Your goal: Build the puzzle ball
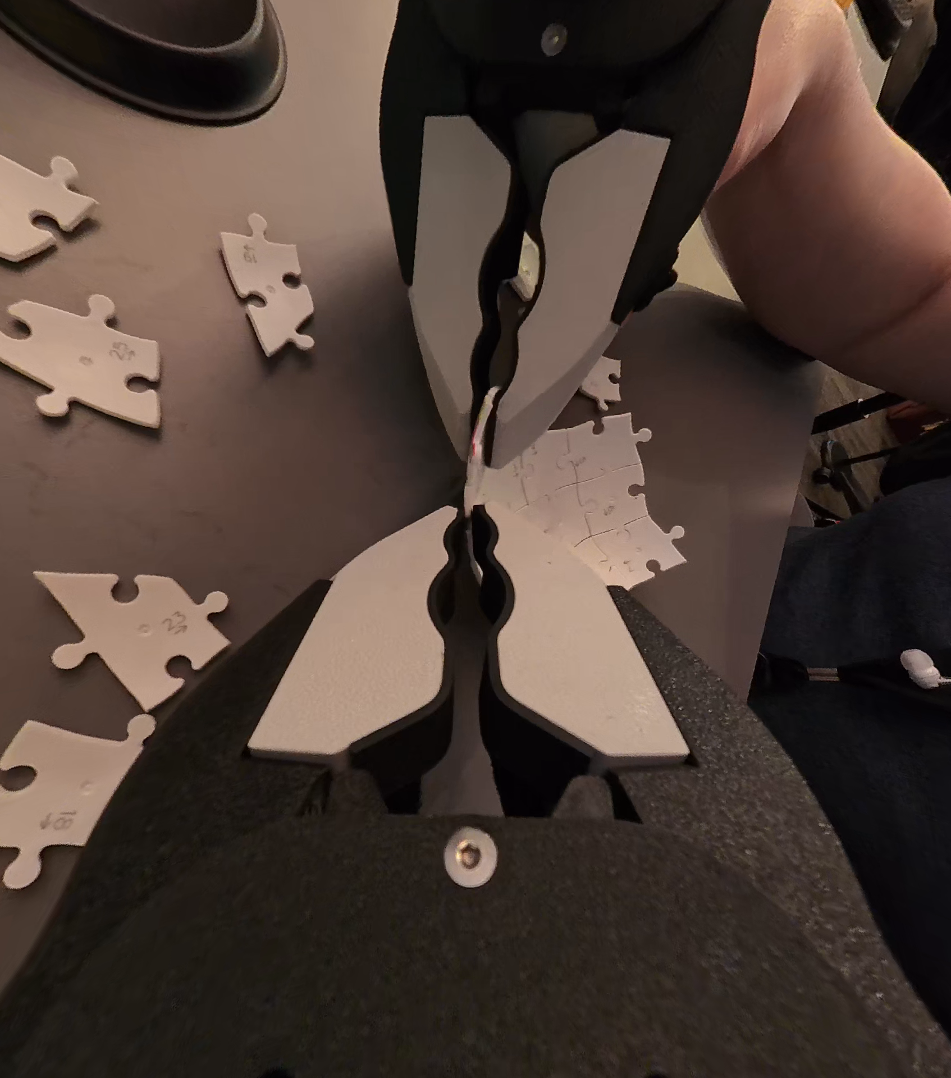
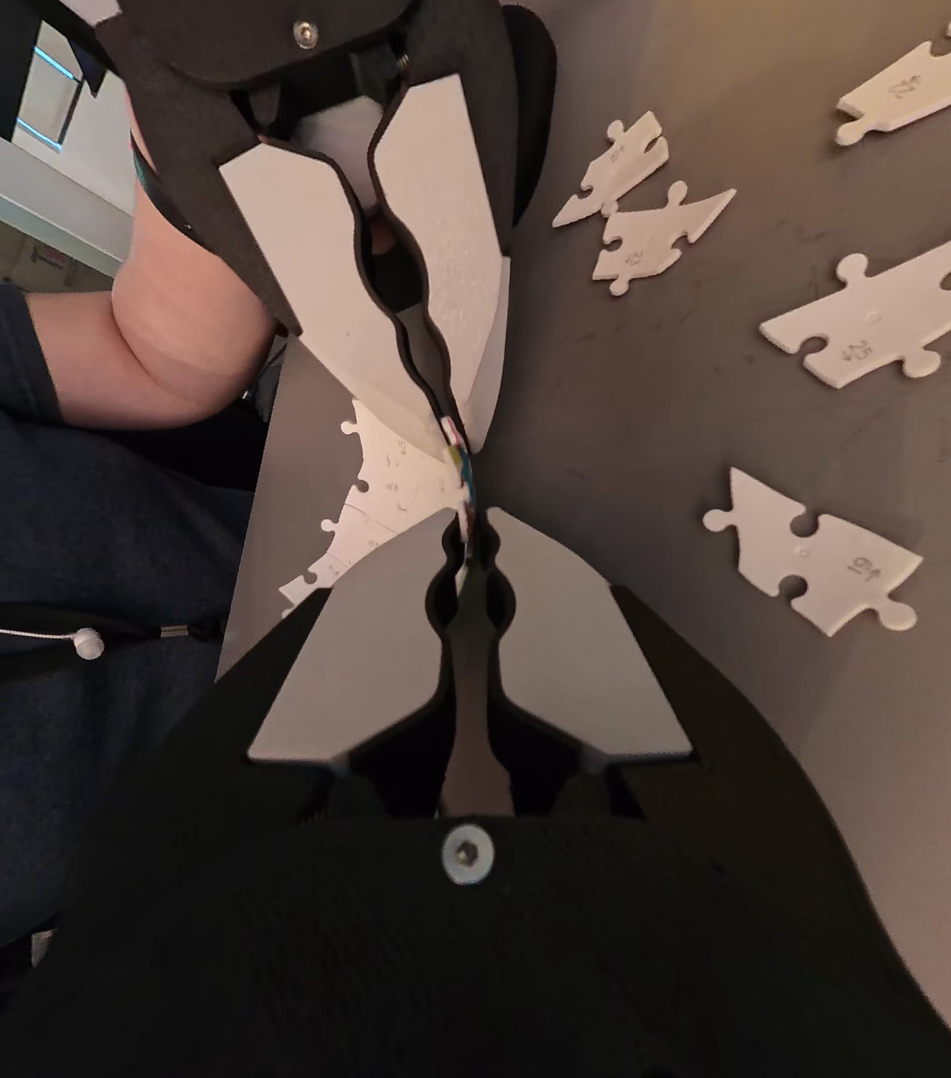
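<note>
- Loose pieces (image 1: 88,361), white and curved with knobs and notches, lie plain side up across the dark tabletop (image 1: 286,466) on the left of the left wrist view; each carries small printed marks. A black ring-shaped object (image 1: 170,64) sits at the far left edge.
- The left gripper (image 1: 470,522) has its jaws clenched on the edge of the assembled section (image 1: 595,496), held edge-on over the near edge of the tabletop, close to the person's lap.
- The right gripper (image 1: 485,461) faces it tip to tip, jaws also pinched on the same joined sheet, just beside the other grip.
- The assembled section is a fan of several interlocked pieces, bowed, with knobs along its outer rim; the right wrist view shows a coloured printed face (image 2: 464,466) on the far side of the edge.
- To the right, the person's forearm (image 1: 846,245) and dark clothing fill the frame.
- Judgement: the step looks like pressing or seating a joint. Doing it well probably means keeping both grips close to the seam, squeezing evenly, and avoiding twist that could pop neighbouring tabs loose.
</note>
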A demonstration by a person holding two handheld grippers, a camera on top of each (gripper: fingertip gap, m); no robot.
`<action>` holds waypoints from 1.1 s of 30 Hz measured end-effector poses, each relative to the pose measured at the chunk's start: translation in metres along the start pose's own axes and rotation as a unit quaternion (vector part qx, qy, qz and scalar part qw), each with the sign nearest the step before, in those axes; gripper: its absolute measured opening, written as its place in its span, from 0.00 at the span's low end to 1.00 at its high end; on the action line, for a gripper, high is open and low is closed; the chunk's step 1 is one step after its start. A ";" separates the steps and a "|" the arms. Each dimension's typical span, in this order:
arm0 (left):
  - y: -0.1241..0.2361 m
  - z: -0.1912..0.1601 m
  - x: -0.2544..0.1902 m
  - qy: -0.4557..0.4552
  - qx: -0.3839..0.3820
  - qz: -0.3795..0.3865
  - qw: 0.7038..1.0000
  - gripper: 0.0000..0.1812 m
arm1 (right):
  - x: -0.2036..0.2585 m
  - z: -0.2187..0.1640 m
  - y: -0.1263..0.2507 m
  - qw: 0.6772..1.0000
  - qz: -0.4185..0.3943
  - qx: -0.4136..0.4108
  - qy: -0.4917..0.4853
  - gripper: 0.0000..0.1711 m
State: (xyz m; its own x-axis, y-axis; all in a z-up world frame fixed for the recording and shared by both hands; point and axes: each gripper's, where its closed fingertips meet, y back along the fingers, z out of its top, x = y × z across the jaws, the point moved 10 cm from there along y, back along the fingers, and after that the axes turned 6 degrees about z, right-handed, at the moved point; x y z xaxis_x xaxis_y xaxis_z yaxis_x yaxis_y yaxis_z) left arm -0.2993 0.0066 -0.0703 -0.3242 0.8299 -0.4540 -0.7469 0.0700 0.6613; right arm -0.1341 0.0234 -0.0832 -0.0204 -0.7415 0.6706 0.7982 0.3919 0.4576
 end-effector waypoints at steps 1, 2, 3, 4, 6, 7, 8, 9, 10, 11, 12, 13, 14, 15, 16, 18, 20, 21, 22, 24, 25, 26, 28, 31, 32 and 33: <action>0.000 0.000 0.000 0.001 -0.002 0.000 1.000 0.01 | 0.000 0.000 0.000 1.000 0.001 -0.002 -0.001 0.03; 0.000 0.000 0.000 0.002 -0.003 -0.001 1.000 0.01 | 0.000 0.000 0.000 1.000 0.004 -0.004 -0.004 0.03; 0.000 0.000 0.000 0.001 -0.003 -0.002 1.000 0.01 | 0.000 -0.001 0.000 1.000 0.009 -0.002 -0.006 0.03; 0.000 0.000 0.000 0.001 -0.003 -0.002 1.000 0.01 | -0.001 -0.001 -0.001 1.000 0.008 0.000 -0.006 0.03; 0.000 0.000 0.000 -0.001 -0.002 0.000 1.000 0.01 | -0.001 -0.002 -0.002 1.000 0.003 0.001 -0.005 0.02; 0.000 0.000 0.000 -0.001 -0.003 0.001 1.000 0.01 | -0.001 -0.001 -0.001 1.000 0.003 0.001 -0.009 0.02; 0.001 0.000 0.000 -0.001 -0.006 0.002 1.000 0.01 | -0.002 -0.001 -0.001 1.000 0.003 -0.001 -0.012 0.02; 0.001 0.000 0.000 0.000 -0.009 0.004 1.000 0.01 | -0.002 -0.001 -0.001 1.000 0.001 -0.004 -0.014 0.02; 0.002 0.000 0.001 0.000 -0.011 0.004 1.000 0.01 | -0.002 0.000 -0.001 1.000 0.000 -0.005 -0.017 0.02; 0.001 0.000 0.001 0.000 -0.010 0.003 1.000 0.01 | -0.001 0.000 -0.001 1.000 -0.001 -0.001 -0.017 0.02; 0.001 0.000 0.000 -0.001 -0.008 0.003 1.000 0.01 | -0.001 0.000 -0.001 1.000 -0.004 0.002 -0.017 0.02; 0.001 0.000 0.000 -0.001 -0.008 0.004 1.000 0.01 | 0.000 0.000 -0.001 1.000 -0.008 0.003 -0.018 0.02; 0.001 -0.001 0.001 0.000 -0.009 0.005 1.000 0.01 | 0.000 0.000 -0.001 1.000 -0.011 0.002 -0.015 0.02; 0.002 0.000 0.001 0.001 -0.011 0.003 1.000 0.01 | 0.001 0.000 -0.001 1.000 -0.011 -0.001 -0.008 0.02; 0.002 0.000 0.001 0.002 -0.013 0.002 1.000 0.01 | 0.002 0.001 -0.001 1.000 -0.011 -0.003 -0.005 0.02; 0.003 0.000 0.000 0.001 -0.015 0.004 1.000 0.01 | 0.003 0.003 0.000 1.000 -0.019 -0.010 0.000 0.05; 0.002 0.000 -0.001 -0.001 -0.013 0.000 1.000 0.01 | 0.004 0.006 0.001 0.999 -0.026 -0.031 0.018 0.08; 0.002 0.000 -0.001 -0.001 -0.013 0.001 1.000 0.01 | 0.005 0.007 0.001 0.999 -0.027 -0.029 0.025 0.07; 0.002 0.000 0.000 -0.001 -0.012 0.001 1.000 0.01 | 0.006 0.008 0.001 0.999 -0.028 -0.026 0.031 0.04; 0.001 0.000 -0.001 -0.001 -0.010 0.002 1.000 0.01 | 0.007 0.008 0.000 0.999 -0.030 -0.022 0.034 0.02; 0.001 0.000 -0.001 -0.002 -0.009 0.001 1.000 0.01 | 0.006 0.008 0.000 0.999 -0.028 -0.021 0.033 0.02; 0.001 0.000 -0.001 -0.003 -0.008 0.002 1.000 0.01 | 0.006 0.007 0.000 0.999 -0.026 -0.021 0.030 0.02; 0.001 0.000 -0.001 -0.002 -0.009 0.006 1.000 0.01 | 0.005 0.007 0.001 0.999 -0.027 -0.024 0.020 0.02; -0.001 0.000 0.000 -0.002 -0.005 0.008 1.000 0.01 | 0.005 0.008 0.000 0.999 -0.034 -0.016 0.024 0.02; 0.000 0.000 0.000 -0.001 -0.004 0.006 1.000 0.01 | 0.006 0.008 0.000 0.999 -0.035 -0.016 0.032 0.02; 0.000 0.000 0.000 -0.001 -0.007 0.004 1.000 0.01 | 0.007 0.008 0.000 0.999 -0.033 -0.018 0.033 0.02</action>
State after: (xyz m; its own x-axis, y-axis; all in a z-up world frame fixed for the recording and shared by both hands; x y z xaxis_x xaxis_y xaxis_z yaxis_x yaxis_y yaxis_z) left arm -0.2993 0.0062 -0.0701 -0.3282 0.8319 -0.4475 -0.7520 0.0566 0.6567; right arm -0.1386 0.0227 -0.0743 -0.0351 -0.8002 0.5987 0.8181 0.3211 0.4771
